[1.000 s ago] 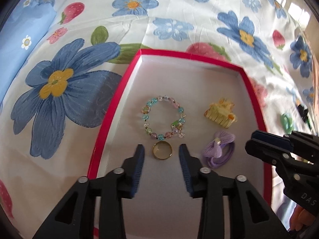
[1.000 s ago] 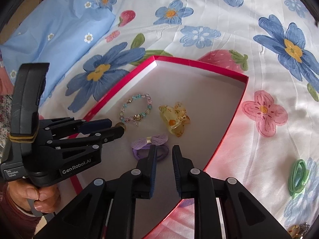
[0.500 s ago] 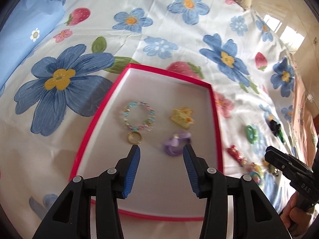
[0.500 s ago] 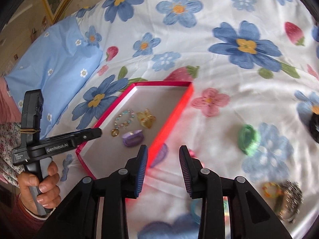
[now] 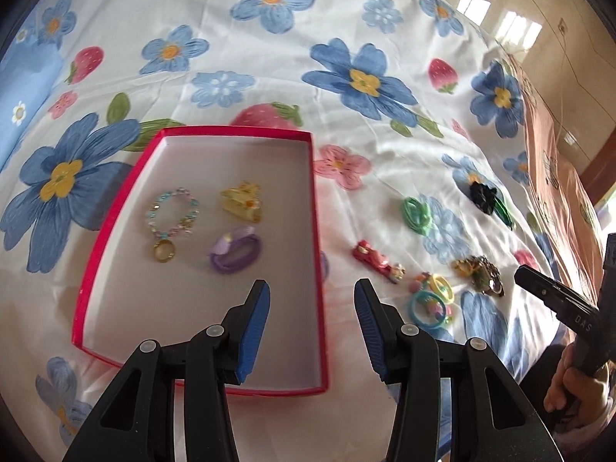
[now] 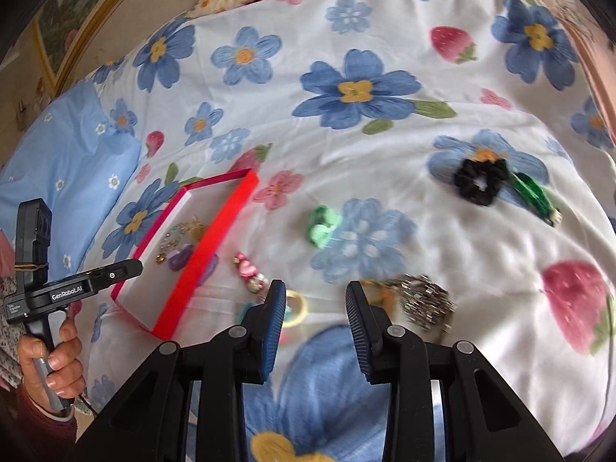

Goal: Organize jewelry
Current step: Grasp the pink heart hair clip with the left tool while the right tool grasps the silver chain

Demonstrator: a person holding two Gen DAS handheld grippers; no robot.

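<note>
The left tongs (image 5: 312, 325) stand apart with nothing between the pads; their jaws have just been opening. A second ago they hung low over the gold ring, which sat right between the tips; now they are drawn back, their tips over the lower right edge of the red box (image 5: 115, 208), and the ring (image 5: 163, 250) lies well up and to the left of them on the box floor. The right tongs (image 6: 315, 315) are also parted and empty, their jaws having just opened from a narrow gap. Earlier they pointed into the box above the purple hair tie; now they hang over the bedspread (image 6: 346, 161) outside it, and the box sits at the left of their view.

In the left wrist view both fingers reach up from the bottom edge, angled down at the bed. At the lower right, a hand (image 5: 573, 389) grips the handle of the right tongs. In the right wrist view, a hand (image 6: 50, 362) at the lower left holds the left tongs by their handle.

Inside the box lie a beaded bracelet (image 5: 171, 211), the ring just below it, a yellow claw clip (image 5: 242, 204) and the purple hair tie (image 5: 235, 252). Loose on the bedspread to the right of the box: a pink hair clip (image 5: 377, 261), coloured rings (image 5: 431, 304), a green hair tie (image 5: 415, 215), a black scrunchie (image 5: 483, 196) and a metallic piece (image 6: 423, 300).
</note>
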